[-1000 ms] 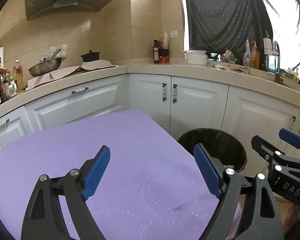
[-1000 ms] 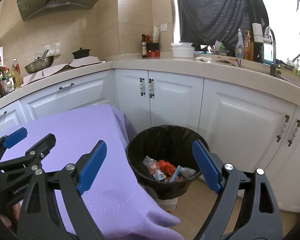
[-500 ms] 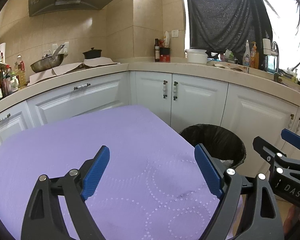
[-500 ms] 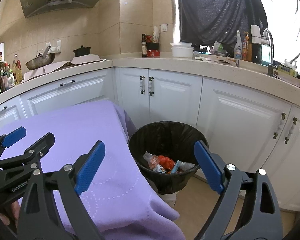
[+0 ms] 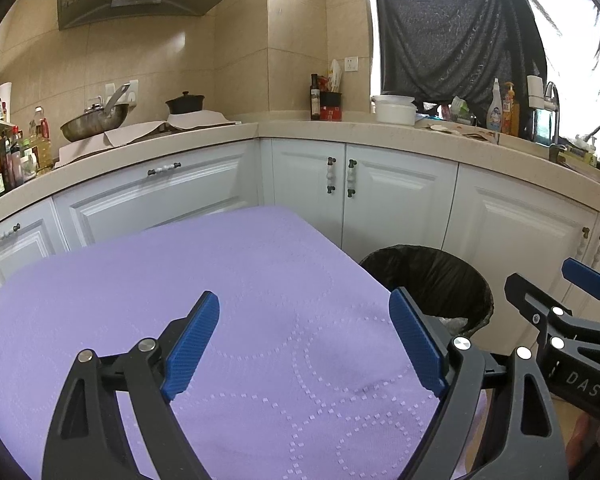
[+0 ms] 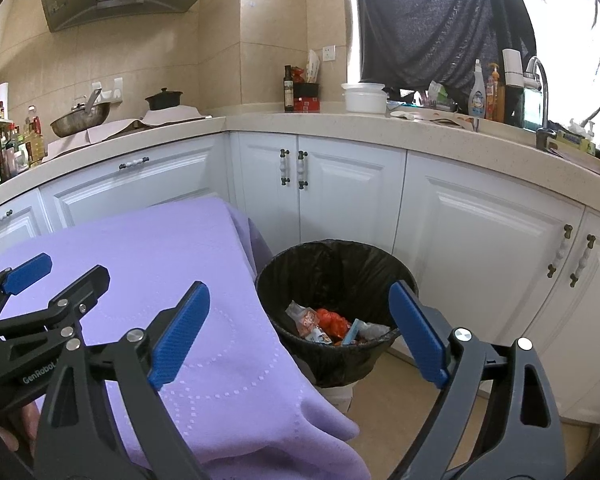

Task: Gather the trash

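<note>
Between my left hand-held gripper's (image 5: 304,344) blue pads (image 5: 192,344) nothing but lilac cloth: jaws wide, empty, poised above the bench (image 5: 260,280) with its purple dotted cover. My right hand-held gripper (image 6: 300,336) likewise spread wide and empty, pointing slightly down over the bench's right edge and the bin. Each tool shows at the edge of the other's view, side by side, apart. Black-lined trash bin (image 6: 336,264) stands on the floor just beside the bench corner, in front of white cabinet doors (image 6: 480,248). Trash (image 6: 332,322) lies in the bin's bottom: an orange-red crumpled piece, pale wrappers, a light blue packet. Cloth surface bare. Beyond, beige countertop (image 6: 420,136) carrying a wok (image 6: 80,116), a dark pot (image 6: 164,100), bottles, a white lidded container (image 6: 364,98).
</note>
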Motion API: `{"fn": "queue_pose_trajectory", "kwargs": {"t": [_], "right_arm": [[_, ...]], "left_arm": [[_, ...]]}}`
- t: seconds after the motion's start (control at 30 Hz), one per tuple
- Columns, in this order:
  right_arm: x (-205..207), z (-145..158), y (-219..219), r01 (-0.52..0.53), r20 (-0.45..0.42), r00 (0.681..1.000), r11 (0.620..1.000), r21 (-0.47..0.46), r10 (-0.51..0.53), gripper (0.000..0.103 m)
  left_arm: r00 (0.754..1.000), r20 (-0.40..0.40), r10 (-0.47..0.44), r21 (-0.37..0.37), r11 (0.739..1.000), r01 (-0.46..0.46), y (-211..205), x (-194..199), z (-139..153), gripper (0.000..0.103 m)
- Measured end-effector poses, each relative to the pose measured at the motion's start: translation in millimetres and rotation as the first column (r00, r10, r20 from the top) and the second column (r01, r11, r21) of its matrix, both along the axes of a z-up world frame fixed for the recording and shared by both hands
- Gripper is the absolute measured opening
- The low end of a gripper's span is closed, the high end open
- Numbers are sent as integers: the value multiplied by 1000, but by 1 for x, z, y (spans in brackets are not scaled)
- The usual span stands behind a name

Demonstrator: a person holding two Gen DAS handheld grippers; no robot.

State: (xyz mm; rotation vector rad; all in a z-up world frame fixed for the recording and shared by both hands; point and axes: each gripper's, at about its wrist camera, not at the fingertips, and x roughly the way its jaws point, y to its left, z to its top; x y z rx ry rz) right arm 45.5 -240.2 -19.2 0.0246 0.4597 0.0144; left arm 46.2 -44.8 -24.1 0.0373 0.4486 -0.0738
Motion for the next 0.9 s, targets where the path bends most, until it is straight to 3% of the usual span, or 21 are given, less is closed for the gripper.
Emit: {"fn": "queue_pose_trajectory", "kwargs": {"t": [0.9], "right_arm": [[1,-1,-1,0,-4,1000,1000,-1,0,89]], "left_arm": [[1000,-3,1,-7,1000,-1,1,0,-1,84]]}}
